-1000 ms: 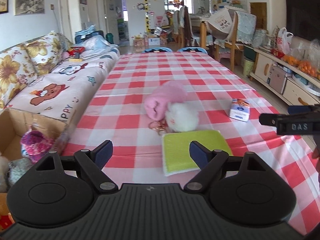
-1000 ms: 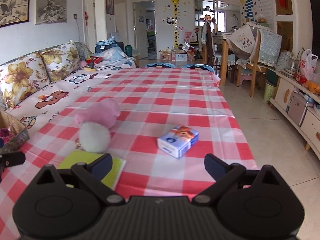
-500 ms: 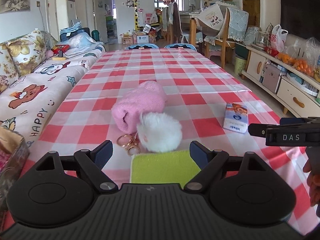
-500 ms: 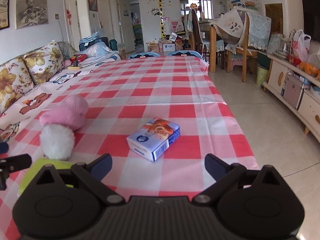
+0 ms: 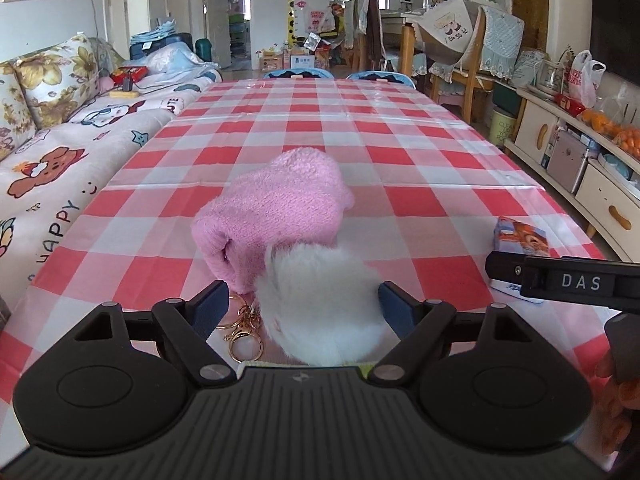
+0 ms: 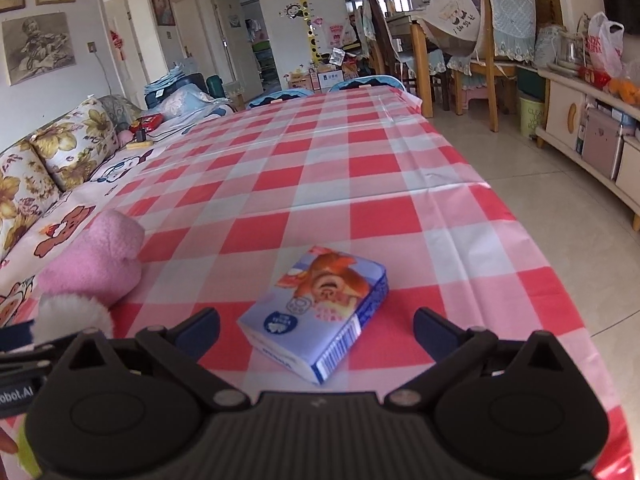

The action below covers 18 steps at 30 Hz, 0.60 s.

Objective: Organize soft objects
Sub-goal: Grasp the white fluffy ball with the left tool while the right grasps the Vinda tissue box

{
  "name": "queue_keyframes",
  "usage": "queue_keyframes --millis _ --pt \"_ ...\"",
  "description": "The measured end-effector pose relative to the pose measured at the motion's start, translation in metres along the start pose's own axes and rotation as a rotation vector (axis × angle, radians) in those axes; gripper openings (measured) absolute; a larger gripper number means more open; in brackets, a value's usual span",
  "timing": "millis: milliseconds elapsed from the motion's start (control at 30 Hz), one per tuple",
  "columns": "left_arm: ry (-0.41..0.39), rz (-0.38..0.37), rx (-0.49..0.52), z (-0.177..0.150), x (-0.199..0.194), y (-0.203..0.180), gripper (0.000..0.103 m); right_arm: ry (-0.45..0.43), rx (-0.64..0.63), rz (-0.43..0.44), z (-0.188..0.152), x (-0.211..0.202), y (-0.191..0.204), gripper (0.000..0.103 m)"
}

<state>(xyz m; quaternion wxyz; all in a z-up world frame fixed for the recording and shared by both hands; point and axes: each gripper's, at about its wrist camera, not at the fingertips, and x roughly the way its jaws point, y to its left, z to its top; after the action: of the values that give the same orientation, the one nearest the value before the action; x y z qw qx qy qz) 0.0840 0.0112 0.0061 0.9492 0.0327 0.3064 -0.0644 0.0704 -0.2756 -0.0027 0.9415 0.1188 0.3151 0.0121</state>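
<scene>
Left wrist view: left gripper [image 5: 302, 304] now advanced, wide open, straddling fluffy white pom-pom [image 5: 322, 308], pink fuzzy knit bundle [image 5: 276, 212] just ahead. Right gripper [image 6: 316, 330] likewise closer, open and empty, astride blue tissue pack [image 6: 320, 312]. Probably ready to close on both.

Black left claw [image 5: 303, 305], blue pads [image 5: 212, 306], silver screws, "DAS" lettering.

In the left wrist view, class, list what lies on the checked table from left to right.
Gold key rings → pink fuzzy sock → white pompom → tissue pack, partly behind the right gripper's finger.
</scene>
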Motion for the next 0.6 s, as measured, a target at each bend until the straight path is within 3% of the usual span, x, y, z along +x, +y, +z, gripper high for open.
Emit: queue_keyframes --millis 100,200,300,400,433,600 --pt "0.017 0.009 -0.01 0.001 0.006 0.001 0.095 -0.005 -0.036 -0.024 0.002 0.006 0.008 0.1" --pt "0.027 0.011 -0.012 0.002 0.009 0.001 0.079 -0.013 -0.072 -0.068 0.003 0.01 0.015 0.082" --pt "0.042 0.012 -0.003 0.003 0.011 0.0 0.064 -0.012 -0.11 -0.079 0.002 0.012 0.02 0.072" --pt "0.039 0.014 0.002 0.002 0.008 0.0 0.061 -0.013 -0.125 -0.063 0.002 0.011 0.022 0.061" --pt "0.042 0.01 0.004 0.002 0.008 0.0 0.06 -0.015 -0.129 -0.063 0.001 0.011 0.022 0.051" --pt "0.03 0.0 0.001 0.001 0.001 0.002 0.058 -0.011 -0.157 -0.039 -0.003 0.007 0.027 0.051"
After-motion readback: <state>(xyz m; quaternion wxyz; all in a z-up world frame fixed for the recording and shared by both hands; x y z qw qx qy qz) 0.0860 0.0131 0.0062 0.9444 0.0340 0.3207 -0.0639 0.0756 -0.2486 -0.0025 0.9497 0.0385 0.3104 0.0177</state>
